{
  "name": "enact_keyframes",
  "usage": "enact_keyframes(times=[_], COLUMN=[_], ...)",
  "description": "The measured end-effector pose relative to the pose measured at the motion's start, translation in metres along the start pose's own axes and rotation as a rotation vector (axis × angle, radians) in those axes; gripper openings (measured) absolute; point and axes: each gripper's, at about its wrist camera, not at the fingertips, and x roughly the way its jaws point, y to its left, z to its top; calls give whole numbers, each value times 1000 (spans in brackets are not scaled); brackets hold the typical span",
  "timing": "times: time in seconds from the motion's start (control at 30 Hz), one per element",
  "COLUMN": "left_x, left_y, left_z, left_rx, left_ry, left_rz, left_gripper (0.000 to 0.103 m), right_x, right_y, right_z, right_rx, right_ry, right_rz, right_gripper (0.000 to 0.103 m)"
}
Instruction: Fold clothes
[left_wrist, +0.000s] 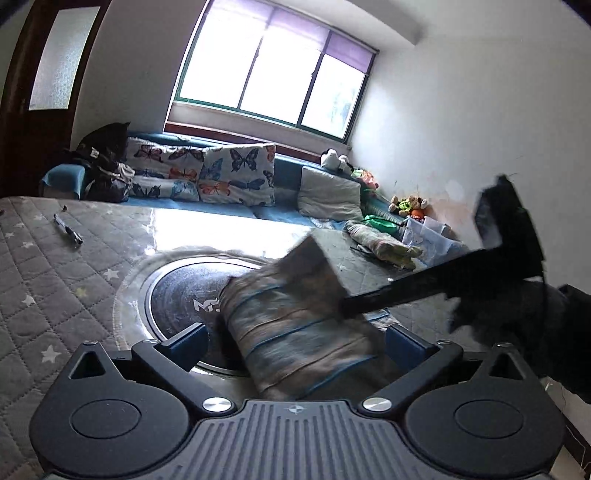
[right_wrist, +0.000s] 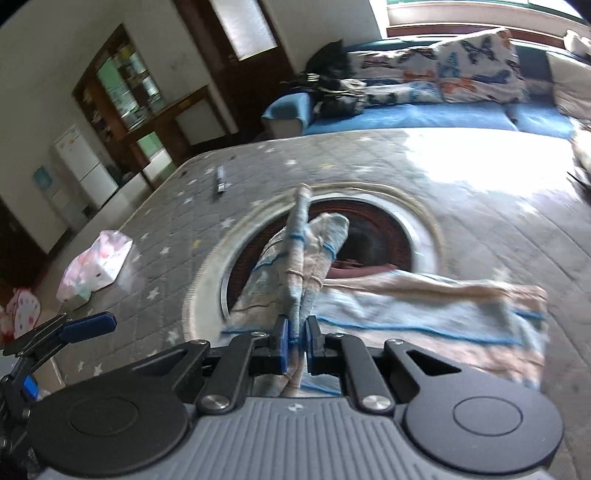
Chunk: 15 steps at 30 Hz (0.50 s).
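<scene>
The striped cloth (right_wrist: 406, 314) is lying half on the dark round plate (right_wrist: 373, 225) that is set into the middle of the tabletop (right_wrist: 480, 192), and half on the grey quilted cover on the near side of that plate. One part of it is standing up in a loose ridge over the plate.

The right tongs (right_wrist: 295, 341) are pressing together on a thin fold of this cloth, at the near rim of the plate, and the held edge is rising above them. The left tongs (left_wrist: 295, 341) are standing wide apart; the cloth is passing between their blue pads (left_wrist: 186, 338), but the pads are not touching it.

The cloth is looking soft, light and limp: it is sagging and wrinkling wherever nothing is carrying it. I judge that a pinch in the middle is only bunching it. It is better to take it at a corner or along a hem, with two holds well apart, so that the edge is staying straight for the fold.
</scene>
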Motion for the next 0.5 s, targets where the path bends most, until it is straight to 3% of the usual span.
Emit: enact_keyframes(times=[0.5], left_x=[62], left_y=[-2], left_z=[1], left_rx=[1], left_ry=[115], left_rz=[91], left_gripper=[103], right_x=[-35], right_y=[-61], right_z=[-19], right_rx=[120], right_ry=[-110], right_rz=[-27], right_gripper=[6])
